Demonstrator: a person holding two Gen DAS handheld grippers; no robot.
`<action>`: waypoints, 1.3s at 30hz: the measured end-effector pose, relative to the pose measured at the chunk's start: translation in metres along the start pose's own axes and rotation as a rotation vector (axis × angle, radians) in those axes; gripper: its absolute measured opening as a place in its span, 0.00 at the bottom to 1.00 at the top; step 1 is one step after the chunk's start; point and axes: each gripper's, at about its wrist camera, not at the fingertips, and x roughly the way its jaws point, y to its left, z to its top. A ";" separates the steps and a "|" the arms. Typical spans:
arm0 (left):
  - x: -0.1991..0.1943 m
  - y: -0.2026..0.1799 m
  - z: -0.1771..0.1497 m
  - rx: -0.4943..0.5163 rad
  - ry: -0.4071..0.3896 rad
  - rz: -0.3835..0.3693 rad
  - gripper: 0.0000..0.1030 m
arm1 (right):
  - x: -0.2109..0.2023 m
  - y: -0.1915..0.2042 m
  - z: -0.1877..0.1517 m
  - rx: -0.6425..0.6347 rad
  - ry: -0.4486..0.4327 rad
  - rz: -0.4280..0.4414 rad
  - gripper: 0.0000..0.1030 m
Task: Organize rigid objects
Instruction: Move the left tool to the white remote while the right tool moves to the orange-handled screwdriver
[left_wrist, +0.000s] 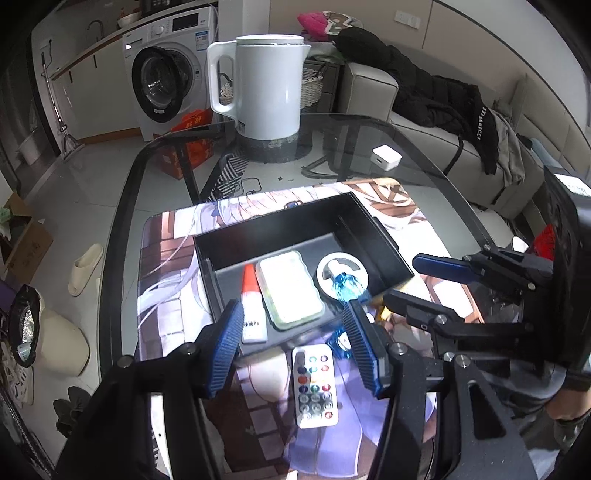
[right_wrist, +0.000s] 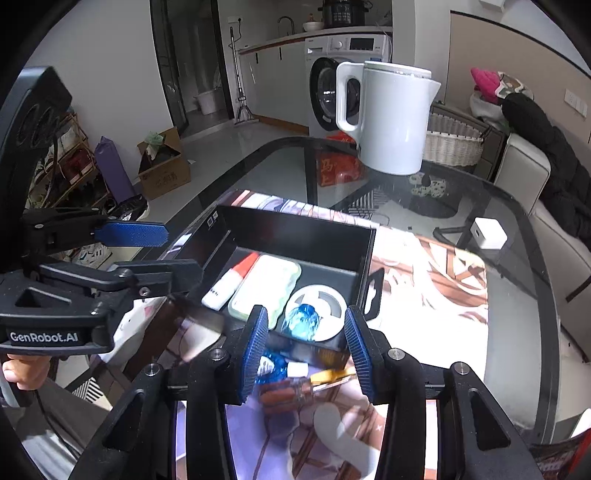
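Glass table (left_wrist: 424, 147): dark-rimmed, carries everything listed below.

Printed mat (left_wrist: 166, 266): lies flat on the table; the black tray sits on its middle.

White kettle (left_wrist: 264, 85): upright on the table, well beyond the tray's far wall.

Black tray (left_wrist: 273, 225): open-topped, the landmark for this list. Inside, along its near side, lie three items in a row.

Pale green case (left_wrist: 290, 288): flat in the tray, middle of the row.

Round white disc (left_wrist: 341, 273): in the tray, to the case's right in the left wrist view, with a blue translucent piece (left_wrist: 347, 286) on its near edge.

White tube with a red cap (left_wrist: 250, 306): in the tray, touching the case's other long side, cap toward the far wall.

White remote (left_wrist: 314, 386): on the mat, just outside the tray's near wall, coloured buttons up.

White charger block (left_wrist: 385, 157): on bare glass, beyond the tray and to its right.

Left gripper (left_wrist: 293, 347): above the tray's near edge, jaws partly apart, nothing between the pads.

Right gripper (right_wrist: 304, 354): over the tray's near wall by the disc, jaws partly apart, gripping nothing; small blue and orange items lie on the mat below it, blurred.
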 end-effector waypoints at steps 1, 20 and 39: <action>0.001 -0.002 -0.003 0.005 0.012 -0.002 0.55 | 0.000 -0.001 -0.003 0.006 0.010 0.007 0.43; 0.045 -0.009 -0.039 0.032 0.196 0.024 0.55 | 0.037 -0.011 -0.030 0.096 0.181 0.101 0.43; 0.075 -0.014 -0.055 0.047 0.273 0.038 0.55 | 0.054 -0.022 -0.053 0.065 0.274 0.092 0.45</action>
